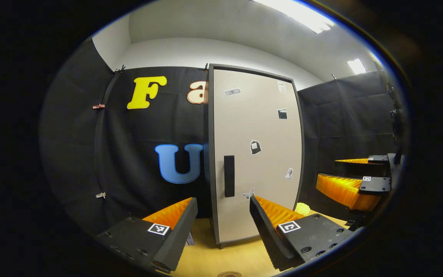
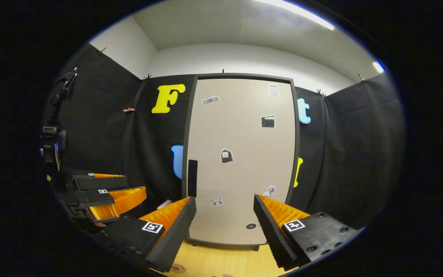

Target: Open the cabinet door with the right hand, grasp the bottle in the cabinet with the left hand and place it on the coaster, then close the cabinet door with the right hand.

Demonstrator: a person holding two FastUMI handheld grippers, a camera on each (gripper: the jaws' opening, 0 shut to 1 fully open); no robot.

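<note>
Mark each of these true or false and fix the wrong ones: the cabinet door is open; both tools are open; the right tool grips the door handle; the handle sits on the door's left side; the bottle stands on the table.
1. The cabinet door is open. False: it is shut, flush in its frame.
2. Both tools are open. True: the left tool and the right tool each have their fingers spread with nothing between them.
3. The right tool grips the handle. False: it is held short of the door and touches nothing.
4. The handle sits on the door's left side. True, in both views.
5. The bottle stands on the table. False: no bottle is out on the wood.
</note>
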